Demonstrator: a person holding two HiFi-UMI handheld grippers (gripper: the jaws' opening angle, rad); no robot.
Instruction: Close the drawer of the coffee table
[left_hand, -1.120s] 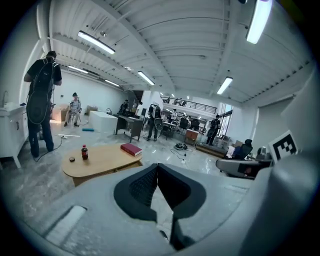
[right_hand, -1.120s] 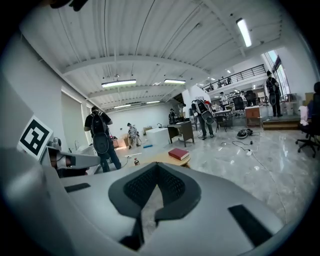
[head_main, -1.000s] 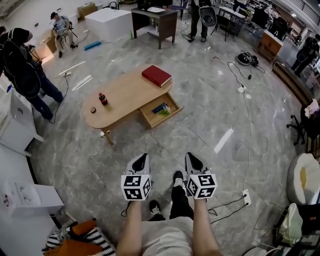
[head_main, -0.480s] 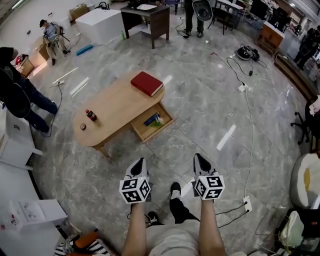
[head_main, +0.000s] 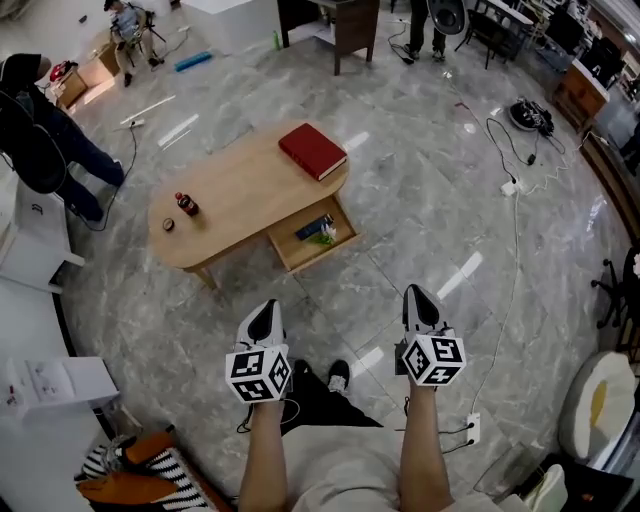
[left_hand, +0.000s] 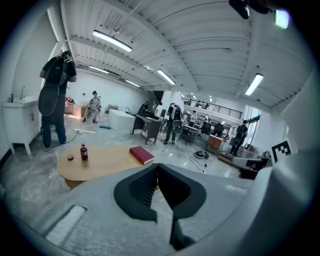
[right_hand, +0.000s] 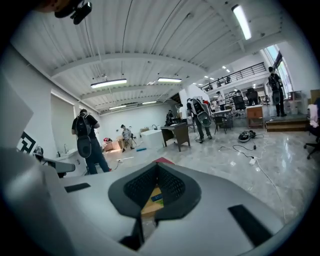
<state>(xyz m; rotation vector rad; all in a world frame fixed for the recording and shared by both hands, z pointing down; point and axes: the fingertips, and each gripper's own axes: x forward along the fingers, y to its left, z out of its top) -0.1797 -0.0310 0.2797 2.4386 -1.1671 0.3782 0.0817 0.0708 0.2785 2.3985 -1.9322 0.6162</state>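
Observation:
The oval wooden coffee table (head_main: 235, 190) stands on the marble floor ahead of me. Its drawer (head_main: 312, 236) is pulled out toward me, with small items inside. On top lie a red book (head_main: 313, 151), a cola bottle (head_main: 185, 204) and a small cap (head_main: 168, 224). My left gripper (head_main: 265, 312) and right gripper (head_main: 418, 298) hang shut and empty well short of the table, touching nothing. The left gripper view shows the table (left_hand: 100, 162), book (left_hand: 142, 154) and bottle (left_hand: 83, 151) beyond the shut left gripper (left_hand: 157, 166). Through the shut right gripper (right_hand: 157, 165), the drawer (right_hand: 149, 201) peeks.
A person in black (head_main: 40, 150) stands left of the table beside a white cabinet (head_main: 30, 250). A dark desk (head_main: 345, 20) stands at the back. Cables (head_main: 512, 185) run along the floor on the right to a power strip (head_main: 470, 428). Clothes (head_main: 130, 480) lie at the lower left.
The view has shifted, so the table sits a little nearer and more central. Both grippers show lower and wider apart. The drawer stays open and both grippers stay shut.

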